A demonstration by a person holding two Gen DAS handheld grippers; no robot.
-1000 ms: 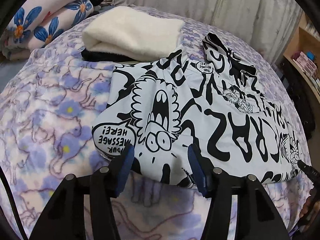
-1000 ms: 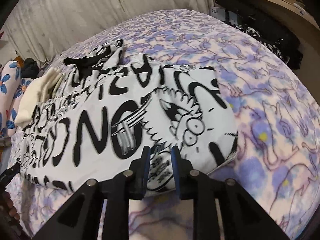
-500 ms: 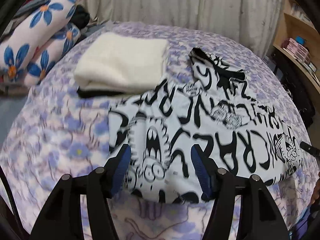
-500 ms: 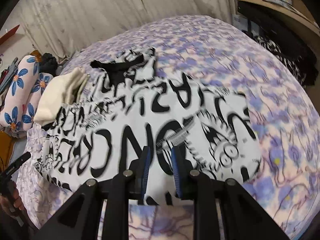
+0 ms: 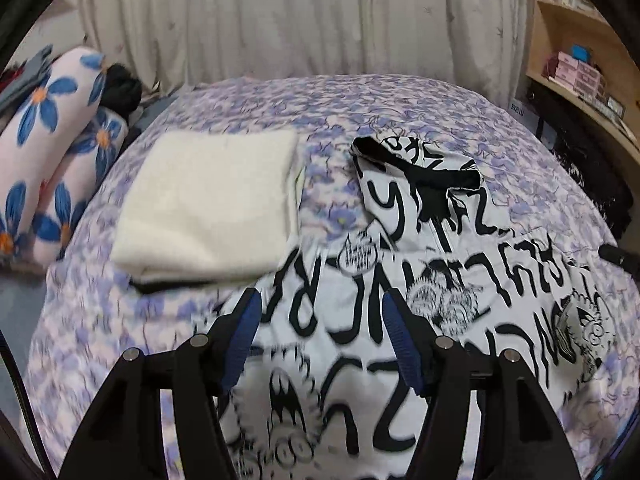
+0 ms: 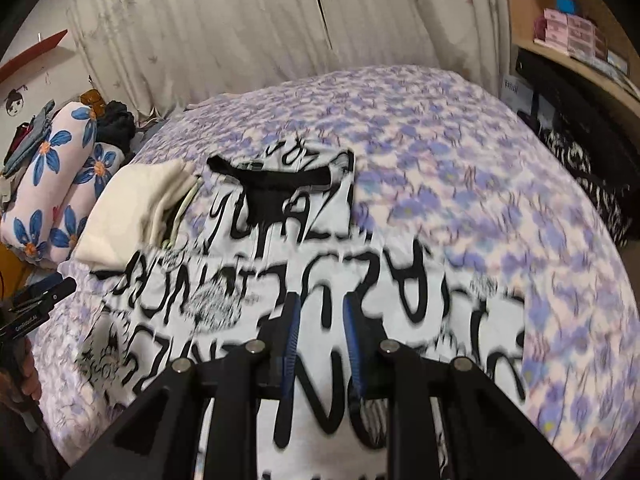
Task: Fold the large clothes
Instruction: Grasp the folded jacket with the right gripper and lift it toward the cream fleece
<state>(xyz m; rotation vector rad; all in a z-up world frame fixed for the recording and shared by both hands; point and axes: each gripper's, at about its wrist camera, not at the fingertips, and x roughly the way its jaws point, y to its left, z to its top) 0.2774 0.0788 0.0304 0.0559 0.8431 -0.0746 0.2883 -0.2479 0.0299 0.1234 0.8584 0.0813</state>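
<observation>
While both wrist views are motion-blurred, layout reads fine:

bed: purple-and-pink floral cover (image 5: 400, 108) fills most of both views; everything below lies on it.

curtain: pale pleated curtain (image 5: 300, 20) runs across behind the bed, with a vertical slit showing in the right view.

shelf: wooden shelf (image 5: 576, 80) on the right side, pink boxes (image 6: 568, 34) stacked on it, dark clothing (image 6: 580, 160) heaped below.

garment: white shirt with black cartoon lettering (image 5: 460, 280) spread flat on the near half of the bed, black collar (image 6: 272, 178) at the far end. Near hem runs under both grippers.

pillows: two rolls with blue flower print (image 5: 52, 152) at the bed's left edge, a black bundle (image 5: 120, 84) behind them.

folded stack: cream folded fabric (image 5: 208, 204) just left of the shirt; shirt's left edge touches or slightly overlaps its near corner, can't tell which. Dark layer shows under it.

left gripper: left gripper (image 5: 320, 344) splayed wide, blue pads apart, hanging over the shirt's near-left part with printed cloth visible between the fingers. Nothing gripped. Contact with the cloth can't be judged.

right gripper: right gripper (image 6: 320, 340) has pads close with a narrow gap, over the shirt's middle near hem. Cloth shows through the gap; whether a fold is pinched there is unclear from the blur.

cross-view: right gripper's black tip pokes in at the right edge of the left view; left one, with the person's hand, shows at the left edge of the right view.
</observation>
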